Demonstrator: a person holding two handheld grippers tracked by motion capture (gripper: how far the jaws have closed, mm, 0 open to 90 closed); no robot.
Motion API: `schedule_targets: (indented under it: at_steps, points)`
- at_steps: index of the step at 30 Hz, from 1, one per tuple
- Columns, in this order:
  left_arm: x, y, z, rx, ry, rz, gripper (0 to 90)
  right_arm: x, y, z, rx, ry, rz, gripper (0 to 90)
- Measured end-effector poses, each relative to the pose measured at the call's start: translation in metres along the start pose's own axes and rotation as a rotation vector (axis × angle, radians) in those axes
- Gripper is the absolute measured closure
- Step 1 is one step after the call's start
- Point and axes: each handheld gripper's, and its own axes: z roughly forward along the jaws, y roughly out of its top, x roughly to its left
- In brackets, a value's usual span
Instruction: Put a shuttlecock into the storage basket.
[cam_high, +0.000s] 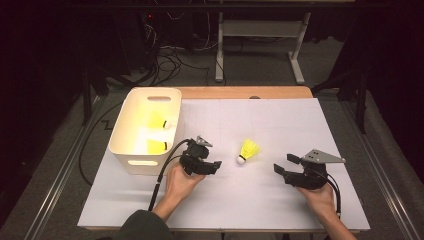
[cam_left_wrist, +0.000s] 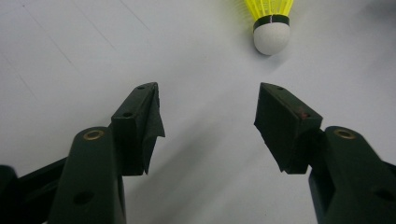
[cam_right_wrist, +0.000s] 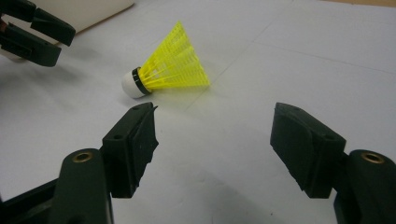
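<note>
The shuttlecock (cam_high: 248, 150) has a yellow plastic skirt, a black band and a white cork. It lies on its side on white paper just right of the high view's centre, cork toward the lower left, skirt toward the upper right. It sits at the top edge of the left gripper view (cam_left_wrist: 271, 25), and upper left of centre in the right gripper view (cam_right_wrist: 169, 63).

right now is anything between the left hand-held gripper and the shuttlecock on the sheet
Nothing: in the left gripper view, bare white sheet runs from the open left hand-held gripper to the shuttlecock.
</note>
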Motion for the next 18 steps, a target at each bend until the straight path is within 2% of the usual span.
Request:
schedule_targets:
  at_steps: [6, 18]
  points:
    - [0.002, 0.000, 0.000, -0.004, -0.002, -0.001, 40.2, -0.002, 0.006, 0.012, 0.013, -0.006, -0.002, 31.7]
    - [0.004, -0.001, -0.001, -0.006, -0.014, -0.009, 40.0, 0.000, 0.020, 0.034, 0.028, 0.012, 0.012, 35.0]
